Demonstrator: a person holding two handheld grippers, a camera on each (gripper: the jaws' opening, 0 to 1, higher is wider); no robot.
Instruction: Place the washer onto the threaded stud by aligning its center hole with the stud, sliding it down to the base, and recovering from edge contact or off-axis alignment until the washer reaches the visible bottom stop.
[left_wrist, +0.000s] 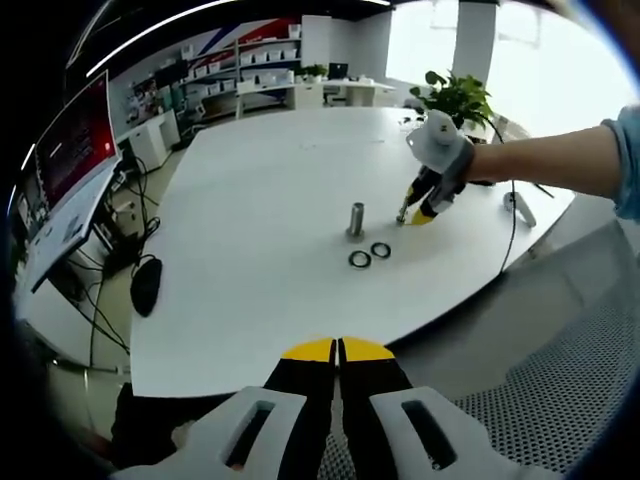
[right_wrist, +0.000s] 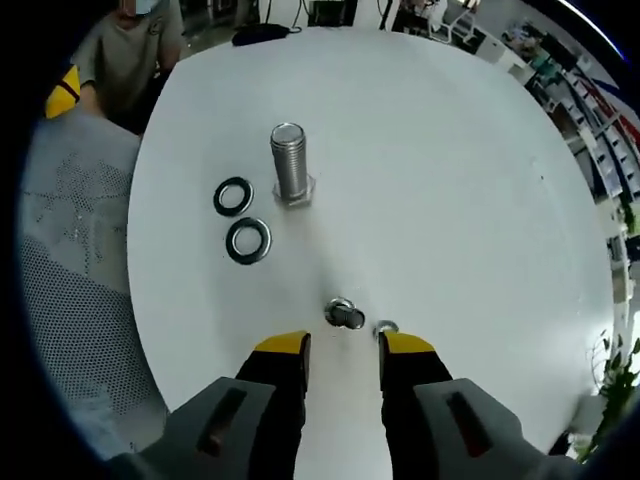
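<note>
Left gripper view: the left tool (left_wrist: 337, 350) rises from the bottom edge with its yellow-tipped jaws pressed together and nothing between them, held back at the near edge of the white tabletop (left_wrist: 250, 200). Well ahead of it the threaded stud (left_wrist: 356, 219) stands upright, and two dark washers (left_wrist: 370, 254) lie flat just on the near side of the stud, side by side and apart from it. Beyond and to the right of the stud the right tool (left_wrist: 412, 212) reaches down to the tabletop from a person's arm; from here I cannot tell how its jaws stand. A black mouse (left_wrist: 146, 283) sits far off to the left, near the tabletop's edge.

Right gripper view: the right tool (right_wrist: 344, 345) has its jaws spread apart and holds nothing. Just ahead of the gap lies a small metal bolt (right_wrist: 345, 314), and a small metal ring (right_wrist: 386, 327) rests by the tip of the right-hand jaw; whether either touches the jaw is unclear. Farther ahead the stud (right_wrist: 290, 162) stands on its hex base, bare of any washer. The two washers (right_wrist: 241, 219) lie to the left of the stud, one (right_wrist: 233, 196) near its base, the other (right_wrist: 248, 240) closer to the tool.

As I judge it, the task is at its beginning: no washer is picked up, none is threaded over the stud, and picking, aligning and sliding down to the base all remain.
</note>
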